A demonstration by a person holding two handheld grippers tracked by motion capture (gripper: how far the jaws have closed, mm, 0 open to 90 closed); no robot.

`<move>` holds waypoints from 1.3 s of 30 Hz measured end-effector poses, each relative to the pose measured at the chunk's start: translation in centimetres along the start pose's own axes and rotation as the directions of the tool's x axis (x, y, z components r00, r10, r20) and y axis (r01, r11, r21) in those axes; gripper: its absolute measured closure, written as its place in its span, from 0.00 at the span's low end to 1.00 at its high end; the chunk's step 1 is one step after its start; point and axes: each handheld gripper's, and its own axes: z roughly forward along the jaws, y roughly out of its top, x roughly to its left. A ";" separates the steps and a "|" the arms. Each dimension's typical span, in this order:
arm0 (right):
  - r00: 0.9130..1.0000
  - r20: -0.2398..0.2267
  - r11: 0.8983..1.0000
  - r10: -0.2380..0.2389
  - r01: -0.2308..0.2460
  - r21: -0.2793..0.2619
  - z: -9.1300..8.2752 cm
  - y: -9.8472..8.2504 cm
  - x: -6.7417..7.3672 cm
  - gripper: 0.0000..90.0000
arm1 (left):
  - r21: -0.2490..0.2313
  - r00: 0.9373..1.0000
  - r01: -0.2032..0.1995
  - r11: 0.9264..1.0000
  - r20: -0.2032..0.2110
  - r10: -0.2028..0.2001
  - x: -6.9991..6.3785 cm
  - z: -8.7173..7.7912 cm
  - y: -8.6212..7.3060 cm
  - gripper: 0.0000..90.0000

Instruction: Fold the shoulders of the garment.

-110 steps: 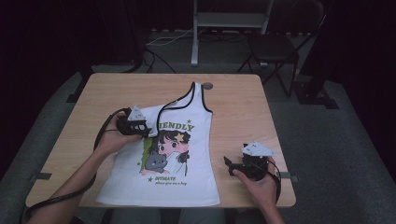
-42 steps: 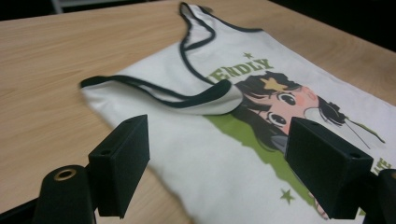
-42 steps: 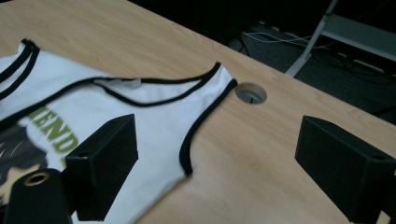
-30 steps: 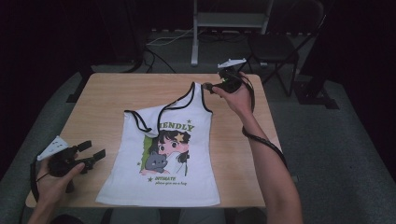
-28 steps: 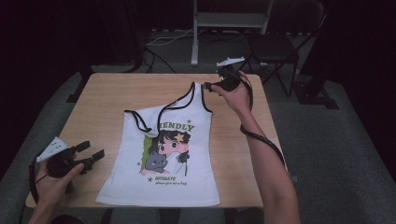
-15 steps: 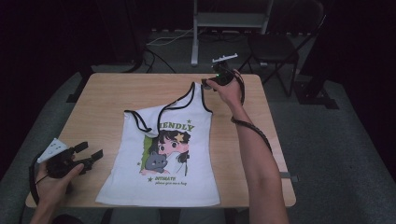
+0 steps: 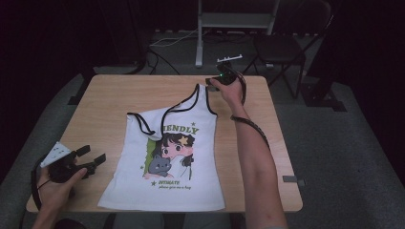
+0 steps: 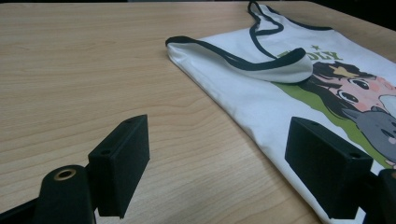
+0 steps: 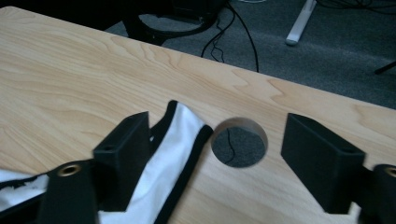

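Right gripper (image 7: pixel 216 82) is at the far strap of the white sleeveless cotton top with black trim and a cartoon girl print (image 7: pixel 168 157). Its fingers (image 9: pixel 122 154) have just been closing, still partly open, nothing pinched yet. Strap end (image 9: pixel 180 135) lies between them, against the left finger; the round cable hole in the table (image 9: pixel 239 140) sits between the fingers too, just past the strap. Likely lining up to grab that strap for a fold.

Left gripper (image 7: pixel 83 160) rests at the near table edge, fingers (image 8: pixel 122 163) wide open, empty. The top's side hem runs under the right finger; the folded-over near strap (image 8: pixel 261 63) lies ahead. Parked, probably awaiting its turn.

Light wooden table (image 7: pixel 105 100) carries the top flat, print up.
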 end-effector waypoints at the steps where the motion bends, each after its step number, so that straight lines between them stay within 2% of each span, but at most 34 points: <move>1: 1.000 -0.001 1.000 -0.007 0.007 0.005 0.2 0.2 0.1 0.32 | 0.000 1.000 -0.001 1.000 0.000 0.001 -0.1 0.1 0.0 0.24; 10: 1.000 0.020 0.998 -0.023 0.021 0.055 2.4 0.2 0.2 0.51 | 0.001 1.000 -0.012 1.000 -0.001 0.012 -0.2 0.2 0.0 0.24; 22: 0.999 0.017 0.996 -0.041 0.039 0.086 4.9 -0.3 0.8 0.56 | -0.001 1.000 -0.011 1.000 -0.010 0.011 0.0 0.1 -0.2 0.24; 26: 1.000 0.015 0.996 -0.013 0.011 0.084 5.3 -0.4 0.6 0.59 | 0.001 1.000 -0.012 1.000 -0.009 0.012 0.0 0.2 -0.2 0.24; 34: 1.000 0.020 0.996 -0.009 0.008 0.090 5.9 -0.9 0.1 0.64 | 0.011 1.000 -0.022 1.000 -0.009 0.022 0.1 0.4 -0.3 0.24; 39: 1.000 -0.008 0.994 -0.005 0.006 0.107 6.2 -1.1 0.2 0.70 | 0.015 1.000 -0.027 1.000 -0.007 0.027 -0.1 0.5 -0.2 0.24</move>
